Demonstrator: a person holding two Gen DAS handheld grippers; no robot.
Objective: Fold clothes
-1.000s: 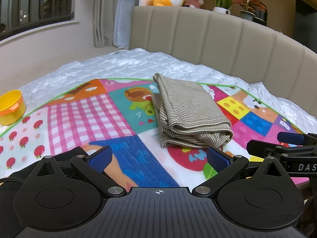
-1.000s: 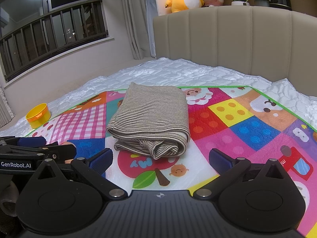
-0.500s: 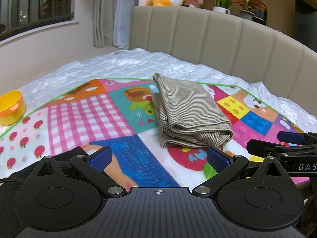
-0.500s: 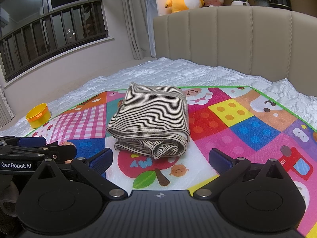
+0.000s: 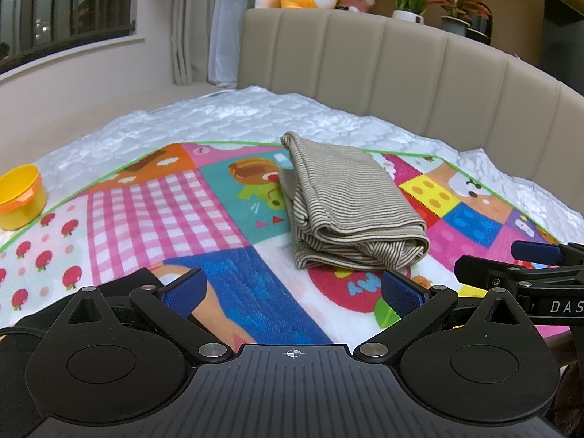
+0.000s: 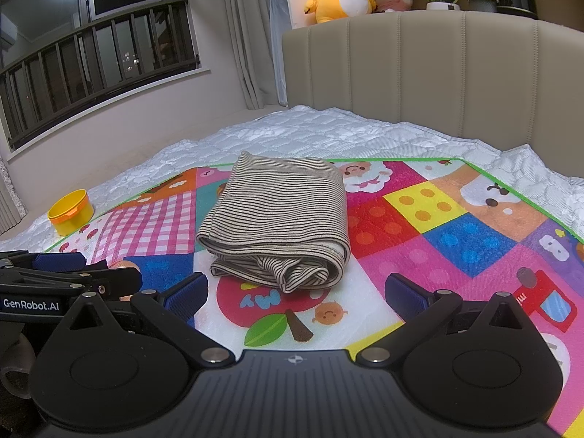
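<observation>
A striped garment, folded into a thick bundle, lies on the colourful play mat spread over the white quilted bed, toward the mat's far edge by the beige headboard. The left hand-held gripper and the right hand-held gripper both sit at the mat's near edge with fingers spread wide and nothing between them, the bundle's rolled end just beyond the tips. A yellow cup stands on the bed at the mat's far left corner.
</observation>
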